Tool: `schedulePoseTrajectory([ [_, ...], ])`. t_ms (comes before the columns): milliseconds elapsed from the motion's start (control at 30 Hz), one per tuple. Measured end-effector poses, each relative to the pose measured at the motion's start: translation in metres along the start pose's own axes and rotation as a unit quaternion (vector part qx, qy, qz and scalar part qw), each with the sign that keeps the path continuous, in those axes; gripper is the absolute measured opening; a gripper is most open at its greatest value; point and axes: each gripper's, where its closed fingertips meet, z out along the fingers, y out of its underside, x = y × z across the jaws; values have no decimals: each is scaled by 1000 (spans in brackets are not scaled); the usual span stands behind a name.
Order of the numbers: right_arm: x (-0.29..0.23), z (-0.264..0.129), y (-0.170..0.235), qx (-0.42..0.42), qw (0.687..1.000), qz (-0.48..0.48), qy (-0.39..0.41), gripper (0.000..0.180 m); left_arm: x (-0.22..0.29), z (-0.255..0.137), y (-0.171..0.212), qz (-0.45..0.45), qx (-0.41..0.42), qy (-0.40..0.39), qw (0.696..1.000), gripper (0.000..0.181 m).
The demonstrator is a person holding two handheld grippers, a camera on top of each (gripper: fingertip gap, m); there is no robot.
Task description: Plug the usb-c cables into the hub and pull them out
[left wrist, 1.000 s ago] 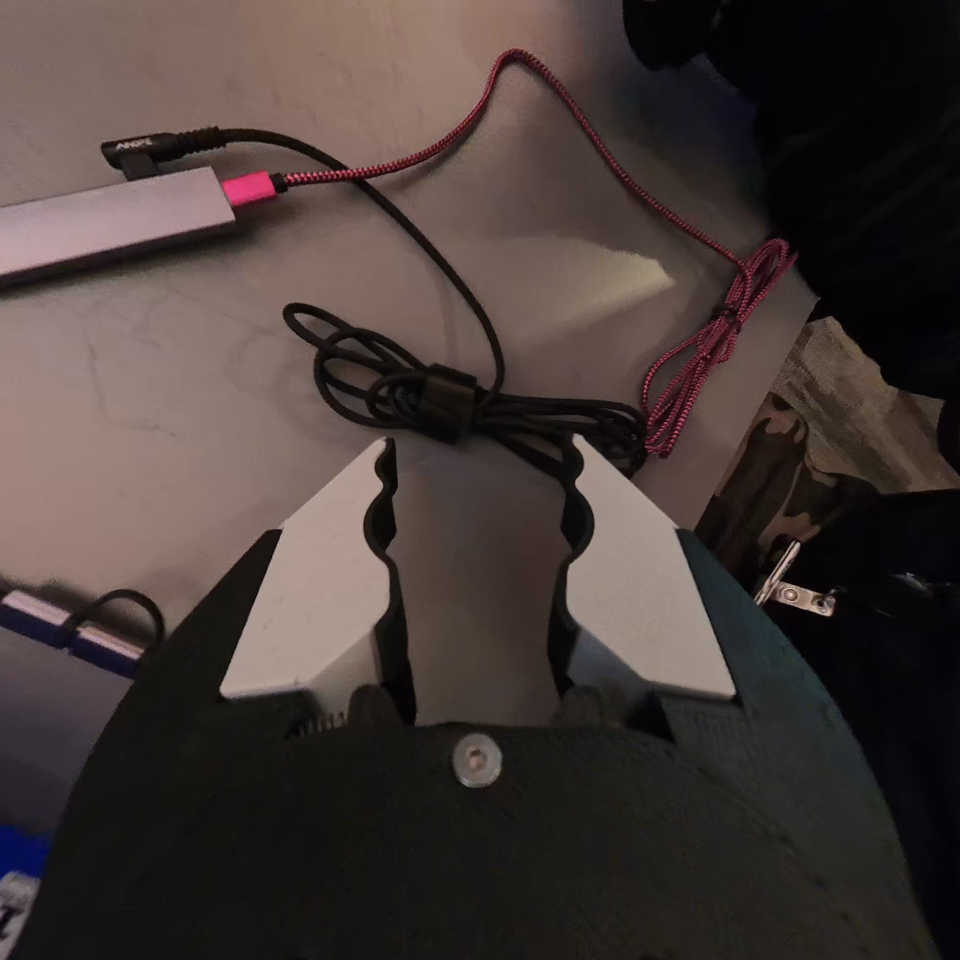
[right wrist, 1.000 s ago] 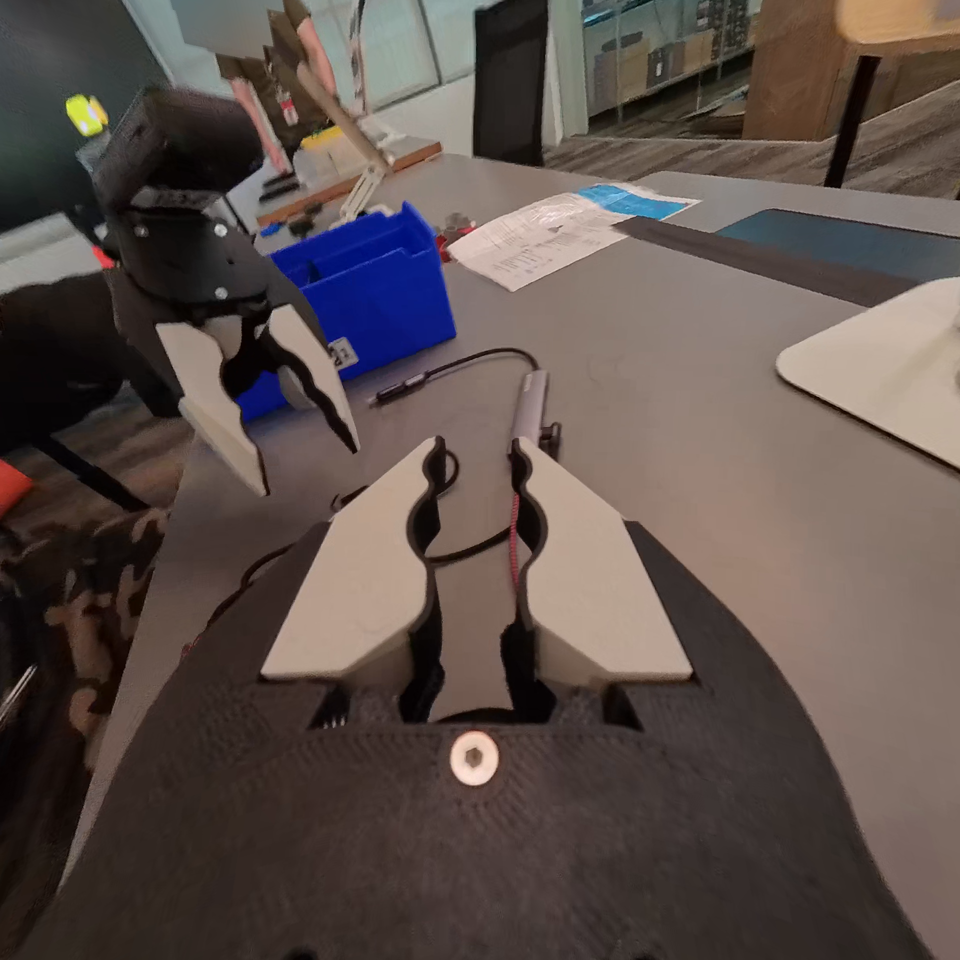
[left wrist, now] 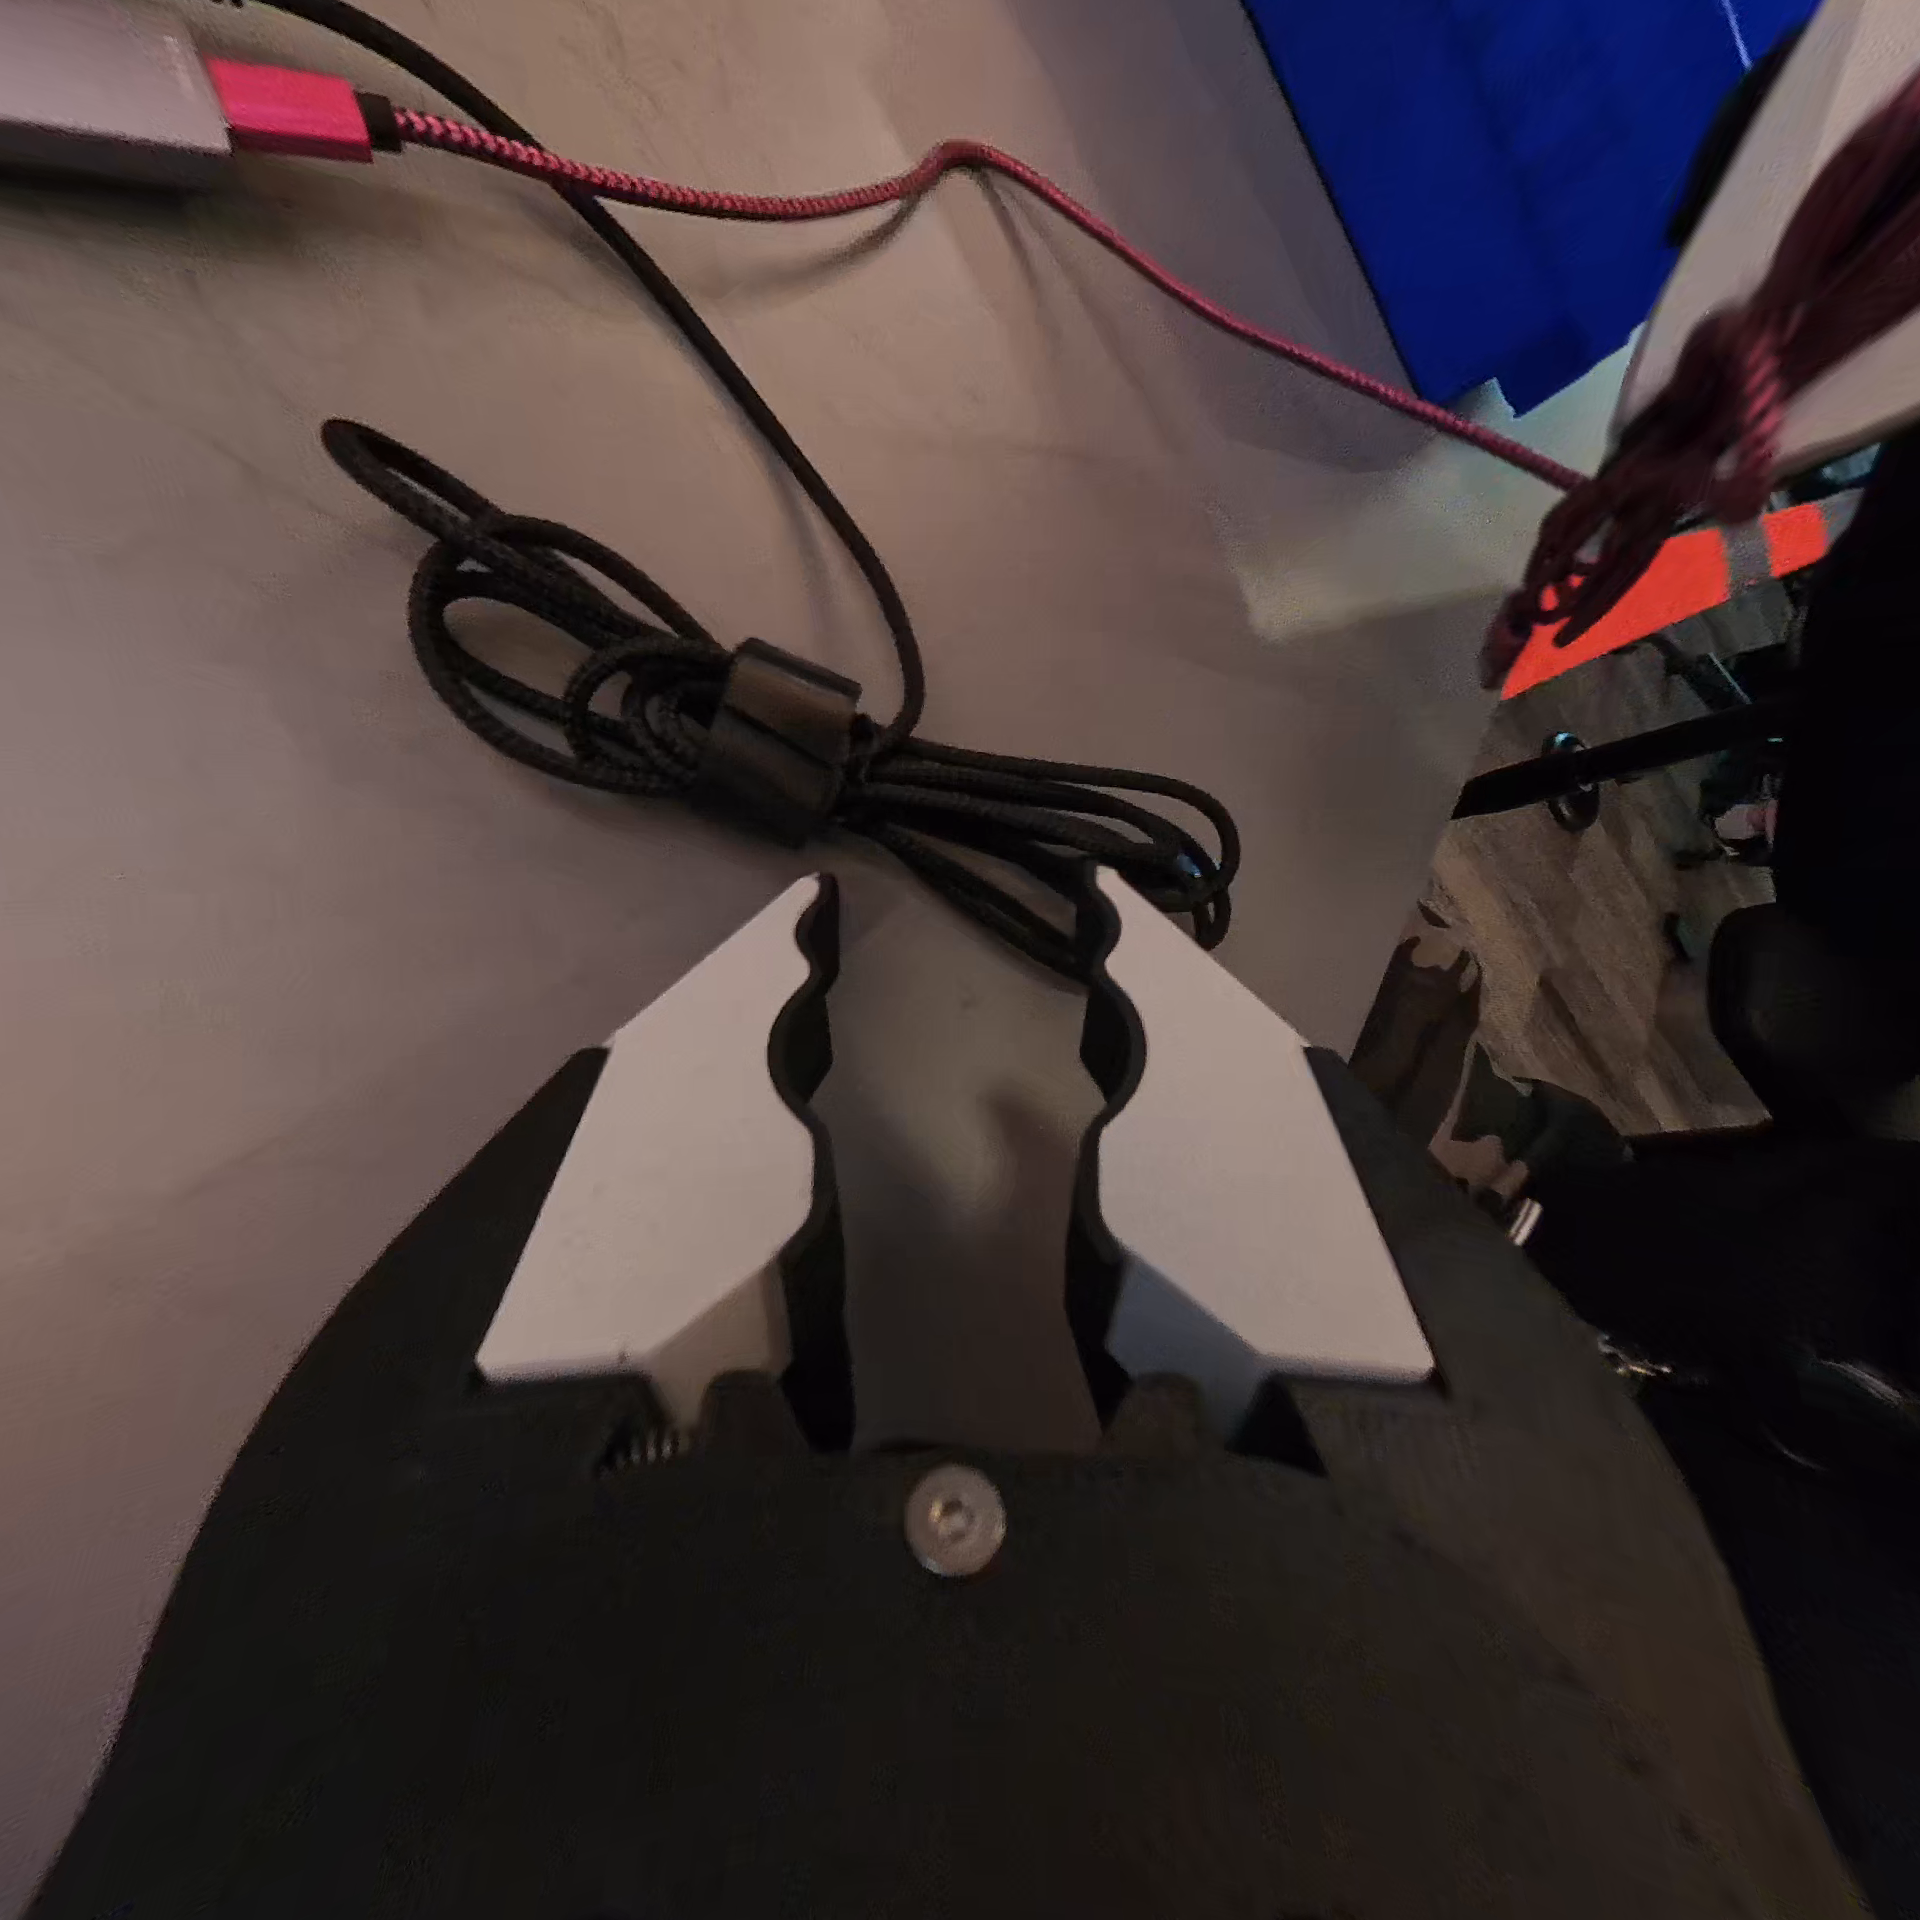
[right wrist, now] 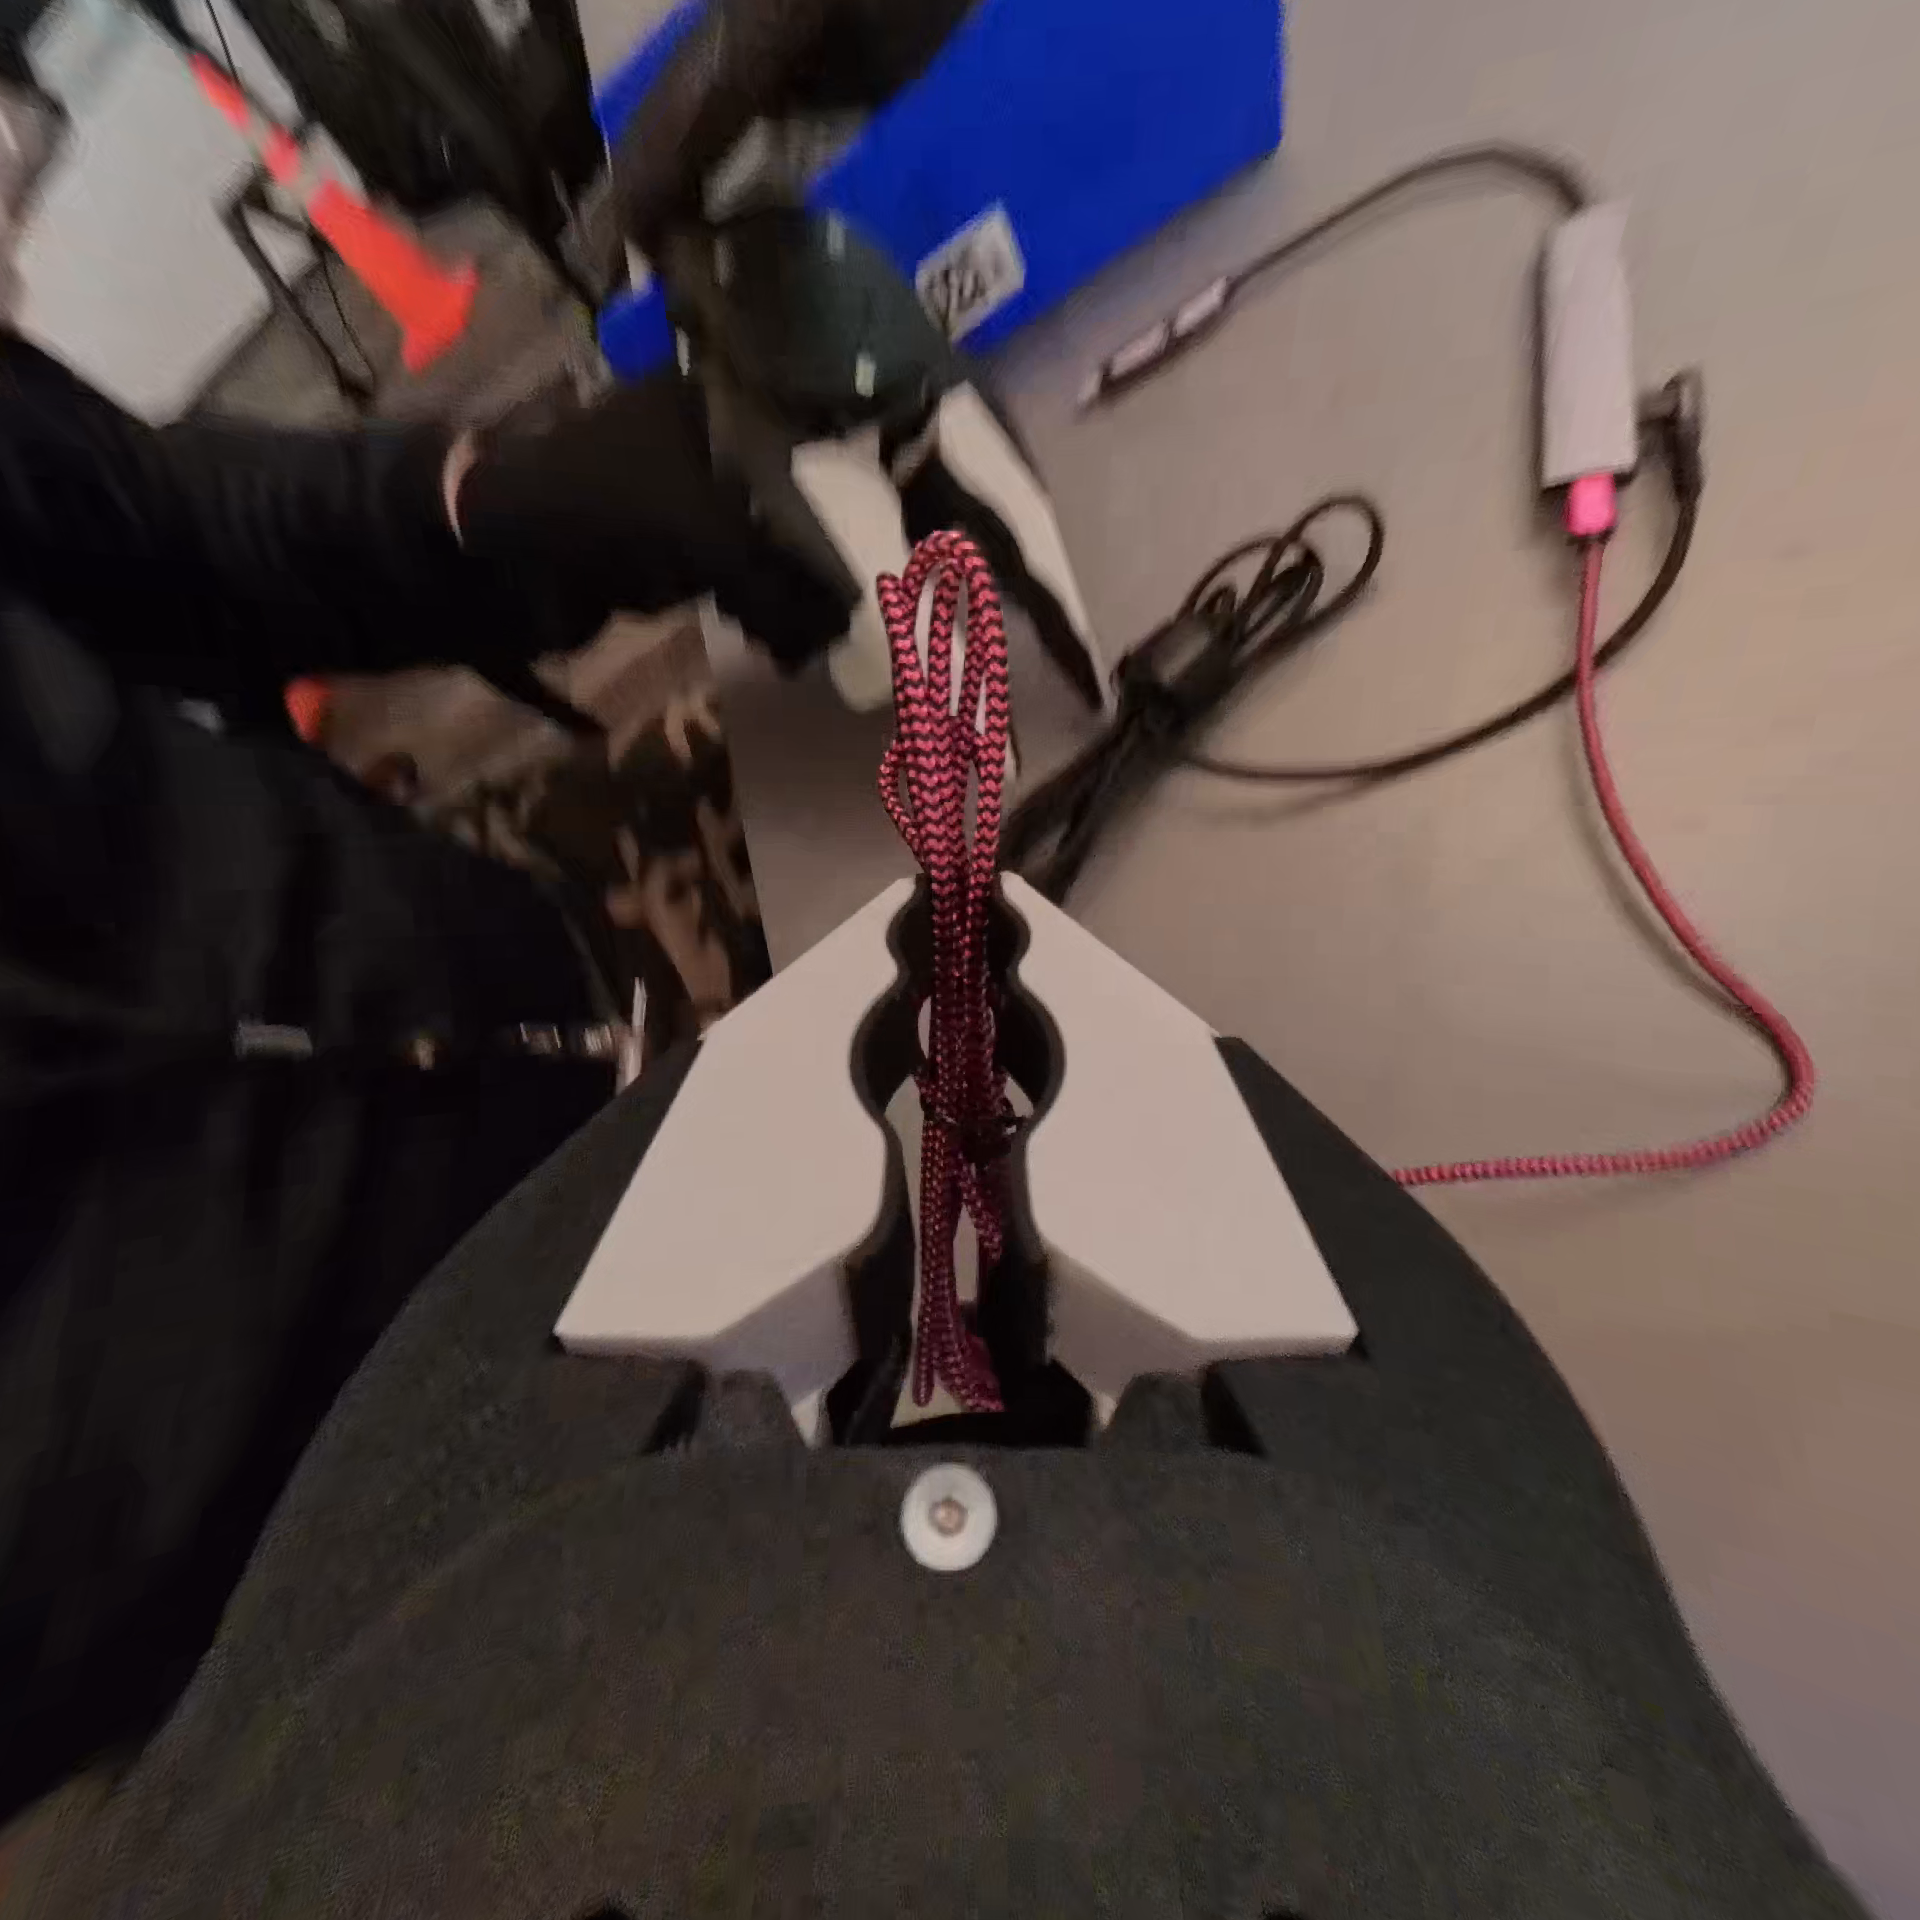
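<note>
Here, label by label:

Right gripper (right wrist: 961, 894): its jaws are closed on the bundled part of the pink cable (right wrist: 951, 748). The loops run up between the white fingers (right wrist: 779, 1122) and stick out past the tips, lifted off the table (right wrist: 1558, 1558).

Left gripper (left wrist: 961, 883): its jaws stand apart with nothing between them. The tips hover just beside the near end of the black cable (left wrist: 727, 717), without gripping it.

Pink cable: from the held bundle it trails down to the table, curves across it and ends in a pink plug (right wrist: 1590, 504) seated in the end of the hub (right wrist: 1584, 364). In the left wrist view the same plug (left wrist: 291, 109) sits in the hub's end (left wrist: 104, 104) at the top left corner.

Black cable: most of it lies coiled on the table, bound by a dark strap (left wrist: 784, 727). One strand runs from the coil up toward the hub. Its plug is cut off in the left wrist view and blurred in the right, so I cannot tell how it sits.

Hub: a flat grey bar lying on the table, with a thin lead (right wrist: 1351, 218) curving off its far end.

Blue bin (right wrist: 1039, 156): on the table behind the left gripper.

Person: a black sleeve (right wrist: 208, 520) reaches in from the left of the right wrist view.
</note>
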Motion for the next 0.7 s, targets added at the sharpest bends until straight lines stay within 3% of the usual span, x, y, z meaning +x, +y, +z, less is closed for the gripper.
schedulePoseTrajectory([
  [200, 38, 58, -43, 25, 995, 89, 34, 4, 6, 8, 0, 11, 4, 7, 1000, 44],
  [367, 72, 110, -27, -63, 989, 87, 102, 6, 15, 9, 3, 10, 5, 35, 999, 48],
  [433, 69, 120, -18, -94, 988, 81, 93, 15, 18, 7, 2, 14, 9, 43, 999, 49],
  [500, 65, 116, -24, -91, 988, 73, 97, 48, 17, 6, 3, 17, 7, 44, 999, 50],
  [533, 63, 112, -28, -88, 989, 63, 98, 56, 16, 6, 4, 16, 6, 42, 999, 50],
  [633, 58, 100, -39, -86, 992, 26, 86, 70, 17, 8, 5, 9, 7, 52, 999, 50],
  [700, 67, 89, -58, -68, 993, 1, 99, 66, 17, 10, 6, 13, 3, 49, 999, 50],
])
